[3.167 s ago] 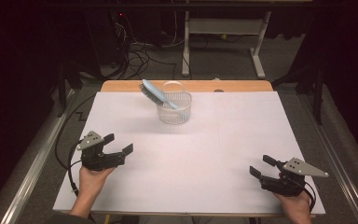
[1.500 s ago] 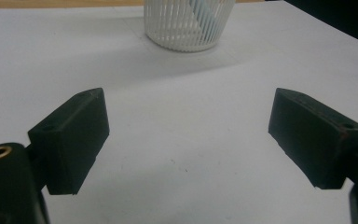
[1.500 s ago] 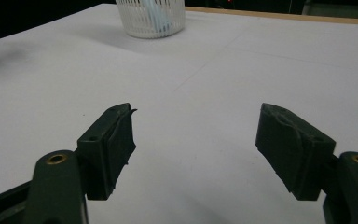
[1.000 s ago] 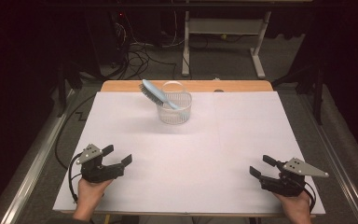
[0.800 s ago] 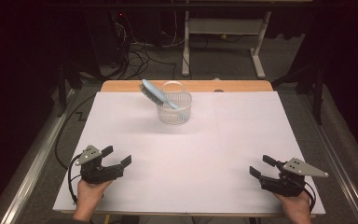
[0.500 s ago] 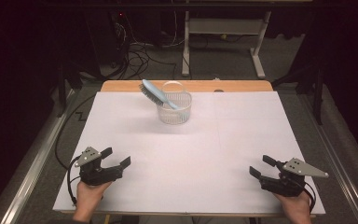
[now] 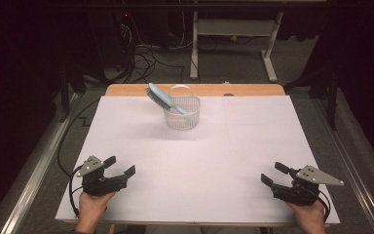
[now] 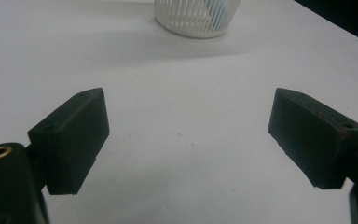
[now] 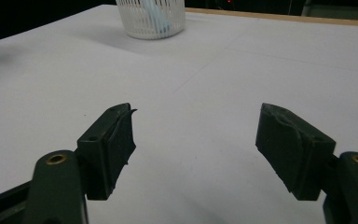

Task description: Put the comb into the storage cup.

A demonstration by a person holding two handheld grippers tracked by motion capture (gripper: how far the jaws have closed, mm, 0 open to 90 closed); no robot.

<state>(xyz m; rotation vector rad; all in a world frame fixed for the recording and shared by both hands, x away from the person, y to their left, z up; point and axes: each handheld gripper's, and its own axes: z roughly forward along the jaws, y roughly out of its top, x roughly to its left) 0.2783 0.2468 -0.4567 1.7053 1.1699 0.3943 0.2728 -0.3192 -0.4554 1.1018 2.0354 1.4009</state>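
Note:
A white slatted cup (image 7: 182, 113) stands at the far middle of the white table (image 7: 195, 161), with a light blue hairbrush (image 7: 163, 100) leaning out of it to the left. The cup (image 8: 196, 17) is at the top of the left gripper view and the cup (image 9: 151, 18) is at the top left of the right gripper view. My left gripper (image 7: 121, 165) rests open at the near left corner, held by a hand. My right gripper (image 7: 272, 173) rests open at the near right corner. Nothing lies between either pair of jaws.
A wooden strip (image 7: 195, 89) shows along the table's far edge. Behind it are a metal desk frame (image 7: 233, 34) and cables (image 7: 141, 53) on the floor. A metal rail (image 7: 34, 170) runs along the left side.
The left gripper has drawn back toward the near edge since the earliest frame and has settled lower left. The right gripper, cup and brush have not moved.

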